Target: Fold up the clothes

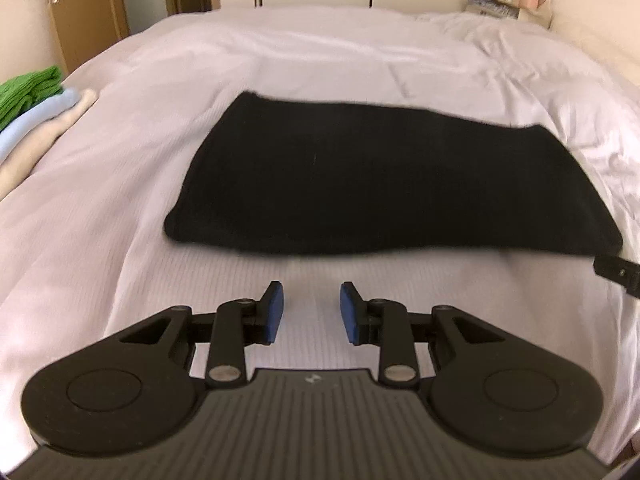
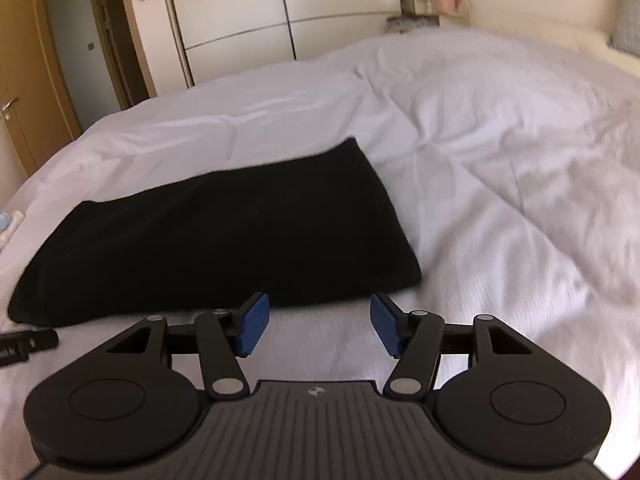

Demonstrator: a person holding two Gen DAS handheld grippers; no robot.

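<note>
A black garment (image 1: 384,184) lies folded into a flat rectangle on the white bed cover (image 1: 120,208). My left gripper (image 1: 312,308) hovers just short of its near edge, jaws apart with only bed cover between the blue pads (image 1: 276,312). In the right wrist view the same black garment (image 2: 224,240) stretches to the left. My right gripper (image 2: 316,324) stands open by its near right corner, nothing between its blue pads (image 2: 254,328). A tip of the right gripper (image 1: 618,274) shows at the left view's right edge, and a tip of the left gripper (image 2: 28,344) at the right view's left edge.
A stack of folded clothes, green (image 1: 28,92), light blue (image 1: 36,120) and cream (image 1: 44,140), lies at the bed's left edge. White wardrobe doors (image 2: 240,20) stand beyond the bed, a wooden door (image 2: 20,92) at far left. Rumpled white bed cover (image 2: 520,160) spreads to the right.
</note>
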